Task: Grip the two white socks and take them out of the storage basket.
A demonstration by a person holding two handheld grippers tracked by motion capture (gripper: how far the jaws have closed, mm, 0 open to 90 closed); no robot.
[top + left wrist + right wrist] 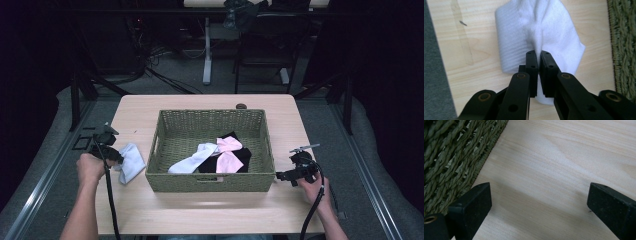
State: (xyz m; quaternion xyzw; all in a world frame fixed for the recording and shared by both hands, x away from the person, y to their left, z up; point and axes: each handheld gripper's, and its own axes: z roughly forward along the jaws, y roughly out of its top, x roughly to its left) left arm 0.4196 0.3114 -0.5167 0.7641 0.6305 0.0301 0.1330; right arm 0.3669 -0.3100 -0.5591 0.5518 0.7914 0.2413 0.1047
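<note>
A white sock [132,163] lies spread on the light wooden table [200,210], just left of a woven green basket [210,182]. My left gripper [116,156] is shut on it; in the left gripper view the two jaws pinch a fold of the white sock [536,30] at my left gripper [539,53], with the sock's body resting on the wood. My right gripper [280,176] stands open at the basket's right front corner. In the right gripper view nothing but bare wood lies between the jaws of my right gripper [539,195].
Inside the basket lie a white sock [192,159], pink socks [228,153] and a black one [242,156]. The basket wall [449,157] is close to the right gripper's jaw. The table's left edge [439,75] runs near the left gripper.
</note>
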